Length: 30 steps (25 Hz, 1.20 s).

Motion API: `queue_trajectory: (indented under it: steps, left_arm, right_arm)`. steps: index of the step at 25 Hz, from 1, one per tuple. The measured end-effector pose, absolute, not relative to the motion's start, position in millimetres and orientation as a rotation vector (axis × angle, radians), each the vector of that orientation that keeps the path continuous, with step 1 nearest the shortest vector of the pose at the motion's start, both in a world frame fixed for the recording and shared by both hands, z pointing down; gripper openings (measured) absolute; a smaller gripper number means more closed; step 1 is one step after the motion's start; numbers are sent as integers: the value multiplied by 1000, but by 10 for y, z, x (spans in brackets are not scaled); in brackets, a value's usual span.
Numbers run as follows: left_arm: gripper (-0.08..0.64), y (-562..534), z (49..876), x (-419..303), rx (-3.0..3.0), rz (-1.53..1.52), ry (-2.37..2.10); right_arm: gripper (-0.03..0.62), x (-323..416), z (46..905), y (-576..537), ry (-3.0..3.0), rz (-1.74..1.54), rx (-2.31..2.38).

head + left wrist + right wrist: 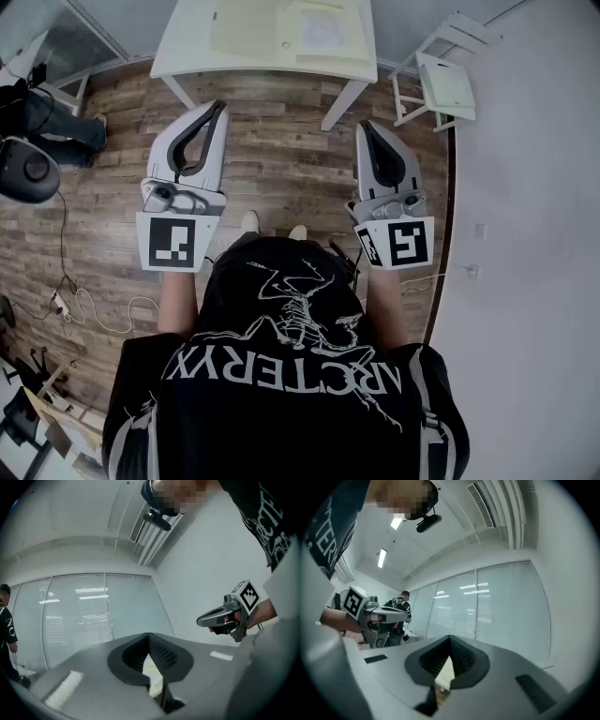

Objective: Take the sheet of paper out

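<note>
A: While both grippers hang level short of the white rectangular table (183, 42), what is off to its left?

B: A person in dark clothes (52, 117) stands left of the table on the brown wooden plank floor (281, 159). Just below them in the head view sits a dark rounded object (28, 169) that I cannot identify. A thin white cable (94, 309) trails over the floor, further from the table.

A: And the left gripper?

B: The grey left gripper (221, 105) points toward the table's left leg, apart from it and above the floor. Its jaws meet at the tips with nothing between them; only the loop-shaped gap behind the tips shows.

A: Where is the paper?

B: The pale yellow sheet of paper (246, 30) lies flat on the table top, near its middle. A second pale flat piece (323, 33) lies just to its right. Neither gripper touches the table or anything on it.

A: The right gripper?

B: The grey right gripper (364, 125) is held in front of the table's right leg, apart from it. Its jaws are closed tip to tip and hold nothing.

A: And right of the table?

B: A white slatted chair (445, 89) stands there, close to the pale wall (525, 187).
</note>
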State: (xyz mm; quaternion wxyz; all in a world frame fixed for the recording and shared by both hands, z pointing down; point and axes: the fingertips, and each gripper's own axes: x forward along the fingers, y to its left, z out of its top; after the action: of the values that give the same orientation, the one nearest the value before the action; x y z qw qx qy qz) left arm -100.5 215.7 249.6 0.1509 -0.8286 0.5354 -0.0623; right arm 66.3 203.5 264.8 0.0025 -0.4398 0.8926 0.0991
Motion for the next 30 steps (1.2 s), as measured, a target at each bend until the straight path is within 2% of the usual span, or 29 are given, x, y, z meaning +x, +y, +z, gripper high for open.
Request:
queue_trajectory:
  steps: [9,22,30]
  left_arm:
    - [11,2063,2496,-905,-2381,-188,1532]
    - [11,1710,2776,-657,-2353,-229,1644]
    - [11,935,2904,-592,-2382,-248,1627]
  right_arm:
    - [11,703,2725,1973,2834,286,-1352]
    - [12,1157,2952,1693,2864,204,-1342]
    - [12,1145,3123,942,2875,137,-1318]
